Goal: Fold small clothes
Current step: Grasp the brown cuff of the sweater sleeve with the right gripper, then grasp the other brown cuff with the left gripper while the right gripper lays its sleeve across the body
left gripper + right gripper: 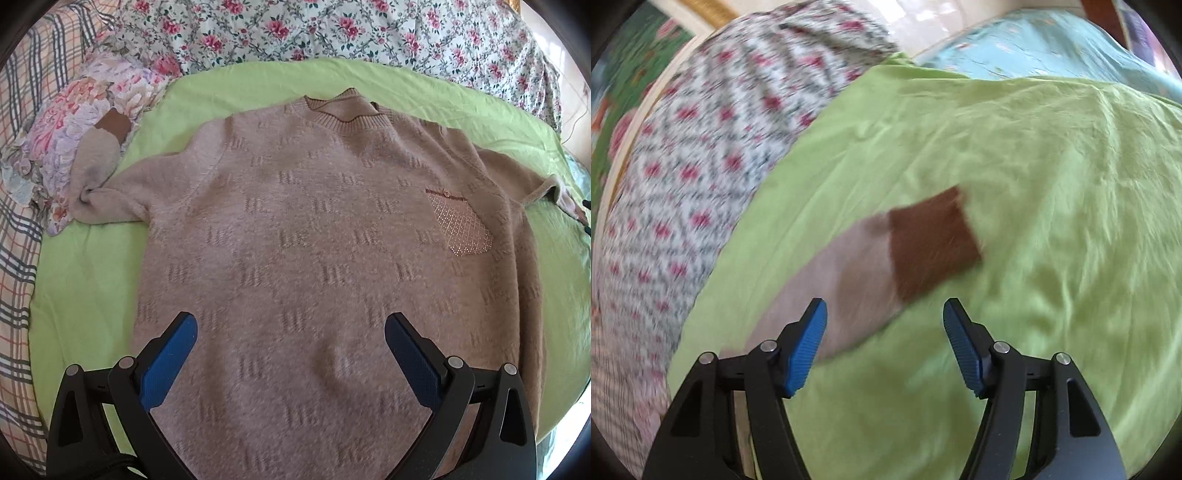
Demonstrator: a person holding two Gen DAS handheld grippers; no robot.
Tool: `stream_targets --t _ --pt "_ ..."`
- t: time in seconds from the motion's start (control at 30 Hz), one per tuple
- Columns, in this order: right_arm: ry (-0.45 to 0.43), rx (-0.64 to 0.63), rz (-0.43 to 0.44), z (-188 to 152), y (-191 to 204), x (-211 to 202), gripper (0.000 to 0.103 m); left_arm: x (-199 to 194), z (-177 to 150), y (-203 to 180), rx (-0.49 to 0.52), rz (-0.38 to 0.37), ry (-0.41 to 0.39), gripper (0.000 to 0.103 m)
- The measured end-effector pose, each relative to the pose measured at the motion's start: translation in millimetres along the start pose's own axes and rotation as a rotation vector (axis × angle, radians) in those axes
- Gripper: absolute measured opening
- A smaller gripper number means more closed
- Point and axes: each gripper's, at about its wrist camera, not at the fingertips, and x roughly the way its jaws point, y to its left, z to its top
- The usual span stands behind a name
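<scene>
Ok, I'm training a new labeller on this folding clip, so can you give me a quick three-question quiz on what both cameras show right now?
1. True or false: the left gripper is clamped on the sweater.
2. Multiple choice: the brown cuff in the right wrist view lies on
A) the green sheet
B) the floral quilt
C) a wooden floor
3. Fill in: the sparkly pocket sits on the sweater's ____ side as seen in the left wrist view.

Key
1. False; its fingers are spread apart above the fabric.
2. A
3. right
</scene>
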Motion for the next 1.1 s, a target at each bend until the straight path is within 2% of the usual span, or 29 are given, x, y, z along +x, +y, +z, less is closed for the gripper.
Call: stream_targets --t 0.03,0.07,0.1,0.13,0.17,0.33,0.5,0.6,0.67,0.8,0.97,1.1 --pt "-0.002 0.012 -0.022 6 -5 10 0.062 1 2 -1 0.001 -0.004 0.000 0.102" --pt "-0.004 0.026 -0.027 11 -10 18 0.050 3 3 -3 0.003 -0.009 0.001 0.102" --pt "-0.014 0.021 -0.037 13 -10 20 0.043 4 4 -5 0.003 -0.012 0.001 0.102" --pt "-0.021 -0.004 -0.035 16 -7 20 0.023 5 5 -6 0.003 -0.019 0.001 0.102" --pt "-0.015 -0.026 0.004 18 -3 19 0.008 6 5 -7 0.002 -0.022 0.000 0.102" --pt "-0.042 -0.188 0.120 1 51 9 0.008 10 3 -9 0.009 -0.035 0.002 0.102" --pt "0.043 -0.354 0.331 -58 143 -22 0.008 9 -3 -2 -0.011 -0.043 -0.010 0.102" --pt "0.147 -0.424 0.472 -107 198 -26 0.008 7 -6 6 -0.028 -0.047 -0.023 0.102" --pt "0.257 -0.442 0.590 -146 235 -21 0.008 4 -8 13 -0.040 -0.048 -0.037 0.102" --pt "0.441 -0.508 0.720 -222 305 -3 0.008 1 -11 28 -0.073 -0.079 -0.050 0.102" --pt "0.629 -0.581 0.810 -317 373 21 0.008 -2 -11 50 -0.123 -0.176 -0.072 0.102" --pt "0.743 -0.606 0.789 -362 402 55 0.009 4 -1 61 -0.135 -0.204 -0.099 0.102"
